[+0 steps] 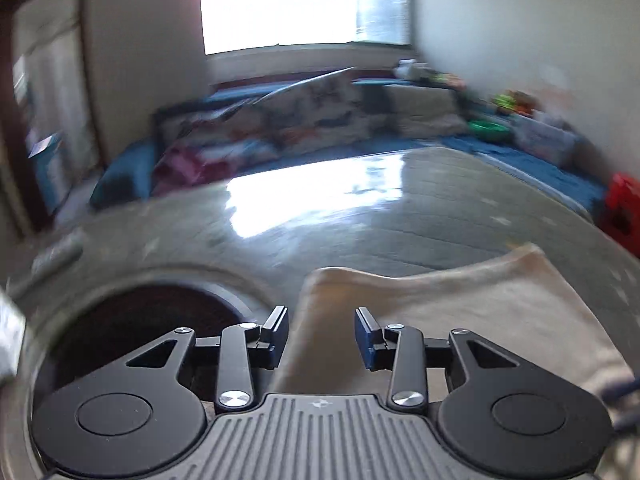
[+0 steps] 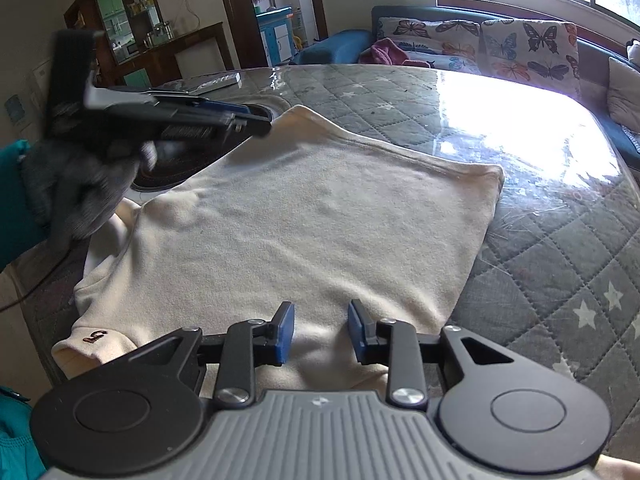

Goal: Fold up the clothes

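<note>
Quilted grey star-patterned cover under clear film tops the desk [image 2: 560, 240], with a butterfly-print sofa [image 2: 500, 44] behind. Cream garment [image 2: 304, 224] lies flat on the desk. Right tongs [image 2: 321, 330] stand apart above its near edge. Left tongs [image 1: 321, 336] stand apart over its far-left corner.

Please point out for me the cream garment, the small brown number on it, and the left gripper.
cream garment [image 2: 304, 216], right wrist view, middle of the flat cloth.
brown number [image 2: 95, 336], right wrist view, on the folded cuff.
left gripper [image 1: 321, 336], left wrist view, midway between its fingertips.
</note>
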{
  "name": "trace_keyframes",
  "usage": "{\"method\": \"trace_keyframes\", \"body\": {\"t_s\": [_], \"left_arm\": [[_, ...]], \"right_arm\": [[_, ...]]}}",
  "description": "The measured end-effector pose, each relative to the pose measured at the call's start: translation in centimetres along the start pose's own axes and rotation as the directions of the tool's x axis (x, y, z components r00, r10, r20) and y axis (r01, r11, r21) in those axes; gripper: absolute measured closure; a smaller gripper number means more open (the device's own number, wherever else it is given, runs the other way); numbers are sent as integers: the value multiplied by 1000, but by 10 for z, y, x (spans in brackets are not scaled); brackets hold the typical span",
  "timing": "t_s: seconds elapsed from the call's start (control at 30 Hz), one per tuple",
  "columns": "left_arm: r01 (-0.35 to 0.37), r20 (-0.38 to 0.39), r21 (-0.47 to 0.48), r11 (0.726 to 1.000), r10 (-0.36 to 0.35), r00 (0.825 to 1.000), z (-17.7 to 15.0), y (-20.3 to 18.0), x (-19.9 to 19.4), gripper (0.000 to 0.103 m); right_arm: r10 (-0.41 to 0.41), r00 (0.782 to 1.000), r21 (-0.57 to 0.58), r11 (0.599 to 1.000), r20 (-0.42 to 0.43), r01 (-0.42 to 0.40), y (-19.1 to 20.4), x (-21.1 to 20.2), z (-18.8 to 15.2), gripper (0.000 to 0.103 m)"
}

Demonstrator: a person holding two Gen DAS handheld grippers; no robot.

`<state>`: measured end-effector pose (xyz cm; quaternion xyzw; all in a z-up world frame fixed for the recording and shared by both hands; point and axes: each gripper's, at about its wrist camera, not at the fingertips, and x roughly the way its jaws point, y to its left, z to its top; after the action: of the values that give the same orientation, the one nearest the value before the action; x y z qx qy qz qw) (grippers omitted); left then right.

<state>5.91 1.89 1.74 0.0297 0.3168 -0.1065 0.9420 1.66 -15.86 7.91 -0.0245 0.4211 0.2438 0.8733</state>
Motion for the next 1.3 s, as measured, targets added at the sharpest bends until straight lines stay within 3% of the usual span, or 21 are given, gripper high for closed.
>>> {"method": "trace_keyframes", "body": {"t_s": [0.1,0.17,0.23,0.27,0.3,0.4,0.5,0.63,0.7,0.83,0.9,0.93,1.03,1.2,1.27,1.3], "left_arm": [[18,-33,-109,994,-22,999,7,30,15,65],[67,-51,-105,992,-73,996,9,29,25,65],[93,-56,-75,993,-97,994,9,22,31,66],[107,-57,-57,993,-111,992,8,17,34,73],[119,-59,-41,992,-121,991,8,12,36,95],[157,-25,5,988,-157,987,5,-5,22,98],[249,-32,110,962,-247,968,-9,-31,5,98],[373,-88,246,895,-363,928,-31,-65,-14,94],[351,-66,272,896,-347,936,-35,-65,-18,93],[294,32,220,930,-308,951,-24,-48,-23,87],[250,39,218,943,-265,964,-18,-40,-17,58],[237,38,216,947,-251,967,-16,-37,-14,54],[314,5,226,922,-323,946,-19,-41,-12,54],[429,-44,317,846,-439,898,-30,-60,-21,54],[445,-75,359,820,-450,890,-38,-67,-23,54],[436,-84,377,817,-439,894,-41,-69,-23,54]], "right_arm": [[0,1000,5,1000,1,0,-1,0,0,73],[0,1000,9,1000,2,0,-1,-1,0,72],[0,1000,13,1000,3,0,-1,-1,0,72],[0,1000,14,1000,3,0,-2,-1,1,72],[0,1000,16,1000,3,-1,-2,-1,1,72],[1,1000,22,1000,4,-1,-2,-1,1,72],[1,1000,27,1000,5,-1,-3,-2,1,72],[-2,1000,31,1000,3,2,-3,-1,2,72],[-6,1000,25,1000,1,6,-2,0,2,72],[-4,1000,25,1000,0,4,-2,0,1,72],[-3,1000,26,1000,-1,3,-3,0,1,72],[-3,1000,25,1000,-1,3,-3,0,2,72],[-6,1000,23,1000,0,5,-2,0,2,72],[-1,1000,30,1000,-1,1,-4,0,3,72],[-4,1000,28,1000,-2,4,-4,0,4,72],[-7,1000,27,1000,-1,7,-4,-1,5,72]]}}
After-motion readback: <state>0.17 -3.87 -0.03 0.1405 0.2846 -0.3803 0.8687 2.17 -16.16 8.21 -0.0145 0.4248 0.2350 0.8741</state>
